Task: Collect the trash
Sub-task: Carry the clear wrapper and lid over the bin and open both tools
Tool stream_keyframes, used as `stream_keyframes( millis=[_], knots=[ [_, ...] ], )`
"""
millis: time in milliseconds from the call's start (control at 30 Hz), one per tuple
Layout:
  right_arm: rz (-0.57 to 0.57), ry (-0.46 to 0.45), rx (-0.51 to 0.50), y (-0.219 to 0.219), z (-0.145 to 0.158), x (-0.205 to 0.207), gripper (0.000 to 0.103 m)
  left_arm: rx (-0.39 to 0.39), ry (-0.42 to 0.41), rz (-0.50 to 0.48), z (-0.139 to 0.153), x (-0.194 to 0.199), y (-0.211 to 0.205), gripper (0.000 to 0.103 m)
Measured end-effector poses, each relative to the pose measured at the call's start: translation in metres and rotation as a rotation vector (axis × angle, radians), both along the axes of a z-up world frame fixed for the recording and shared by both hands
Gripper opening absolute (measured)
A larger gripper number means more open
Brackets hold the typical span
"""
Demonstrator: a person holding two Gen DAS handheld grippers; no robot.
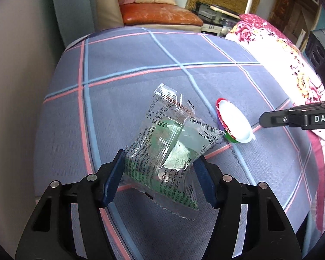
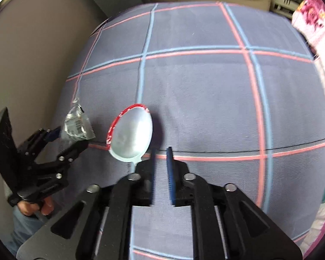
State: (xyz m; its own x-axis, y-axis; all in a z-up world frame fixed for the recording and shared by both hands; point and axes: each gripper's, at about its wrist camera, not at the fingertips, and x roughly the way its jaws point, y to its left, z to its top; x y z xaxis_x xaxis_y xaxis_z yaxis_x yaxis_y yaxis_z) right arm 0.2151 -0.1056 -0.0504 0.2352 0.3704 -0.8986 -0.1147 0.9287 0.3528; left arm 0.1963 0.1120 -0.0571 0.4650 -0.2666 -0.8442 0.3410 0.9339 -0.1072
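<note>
My left gripper (image 1: pixel 160 162) is shut on a clear plastic snack wrapper (image 1: pixel 169 143) with green print and holds it above the bed; the wrapper also shows in the right wrist view (image 2: pixel 77 126). A small plastic cup with a white peel-off lid and red rim (image 1: pixel 234 121) lies on its side on the plaid bedsheet (image 1: pixel 140 69), just right of the wrapper. In the right wrist view the cup (image 2: pixel 131 134) lies just ahead and left of my right gripper (image 2: pixel 161 151), whose fingers stand a narrow gap apart with nothing between them. The right gripper (image 1: pixel 264 119) reaches in from the right.
A floral quilt (image 1: pixel 281 49) lies along the bed's right side. A grey wall (image 1: pixel 15 86) runs along the left edge of the bed. A sofa with cushions (image 1: pixel 158 6) stands beyond the far end. The left gripper's body (image 2: pixel 45 162) sits left of the cup.
</note>
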Motion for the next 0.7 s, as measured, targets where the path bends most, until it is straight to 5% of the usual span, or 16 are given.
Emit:
stream_keyframes(
  millis=[33,333,433,700],
  knots=[
    [0.011,-0.007,-0.008,0.004,-0.001,0.002,0.041,-0.008,0.005,0.015,-0.001,0.000,0.003,0.064],
    [0.023,-0.038,-0.017,0.030,-0.018,0.019,0.041,-0.047,0.041,0.079,-0.001,0.002,0.023,0.064],
    [0.045,-0.049,-0.030,0.038,-0.019,0.017,0.006,-0.047,0.042,0.080,0.000,0.001,0.022,0.064],
    [0.019,-0.125,-0.028,0.010,0.009,-0.003,0.004,-0.040,0.031,0.061,0.007,-0.011,0.000,0.064]
  ],
)
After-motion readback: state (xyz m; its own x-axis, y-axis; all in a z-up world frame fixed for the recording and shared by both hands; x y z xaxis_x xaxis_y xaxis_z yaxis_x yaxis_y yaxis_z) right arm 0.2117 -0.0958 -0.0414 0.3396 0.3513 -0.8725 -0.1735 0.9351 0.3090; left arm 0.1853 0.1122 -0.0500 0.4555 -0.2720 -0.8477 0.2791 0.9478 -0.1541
